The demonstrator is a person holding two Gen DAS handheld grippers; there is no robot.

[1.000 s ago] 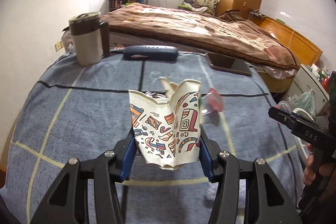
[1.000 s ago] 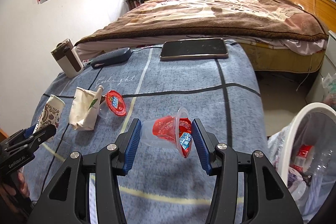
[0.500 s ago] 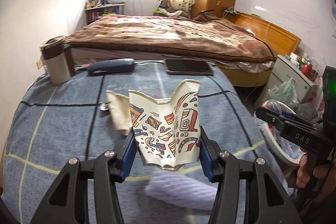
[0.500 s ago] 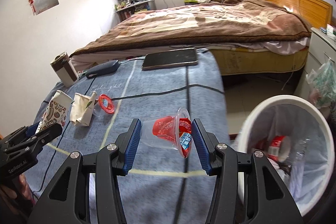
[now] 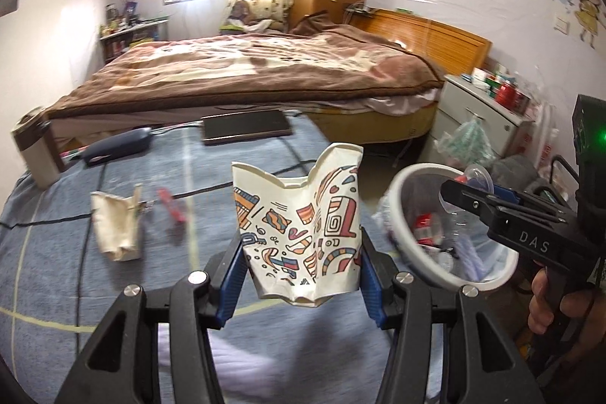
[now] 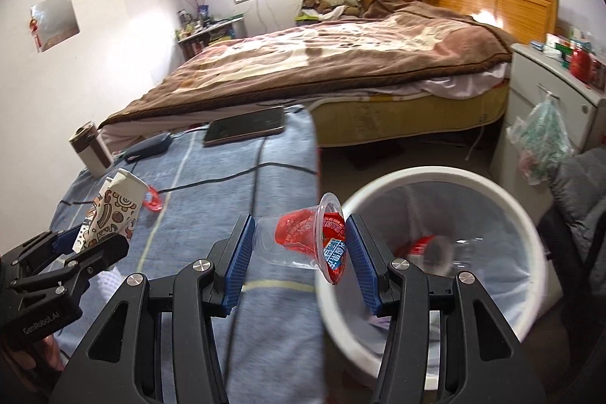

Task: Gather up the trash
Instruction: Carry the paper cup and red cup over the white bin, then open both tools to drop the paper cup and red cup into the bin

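Observation:
My left gripper (image 5: 301, 264) is shut on a crushed paper cup with a colourful pattern (image 5: 299, 226), held above the blue-grey cloth-covered table (image 5: 57, 252). The right gripper (image 6: 299, 252) is shut on a clear plastic cup with a red torn lid (image 6: 303, 241), at the table's right edge beside the rim of the white trash bin (image 6: 492, 184). That bin (image 5: 401, 237) holds several pieces of trash. A crumpled beige paper cup (image 5: 115, 226) and a red lid (image 5: 172, 209) lie on the table. The left gripper with its patterned cup (image 6: 110, 214) shows at the left in the right wrist view.
A tablet (image 5: 246, 131), a dark blue case (image 5: 117, 144) and a beige-brown tumbler (image 5: 34, 154) sit at the table's far side. Behind them stands a bed with a brown blanket (image 5: 246, 74). A white cabinet (image 6: 545, 93) with a hanging plastic bag (image 6: 541, 142) is behind the bin.
Both grippers have swung to the right with their cups held. The trash bin has come into view and now lies close under the right gripper; the table items have slid left.

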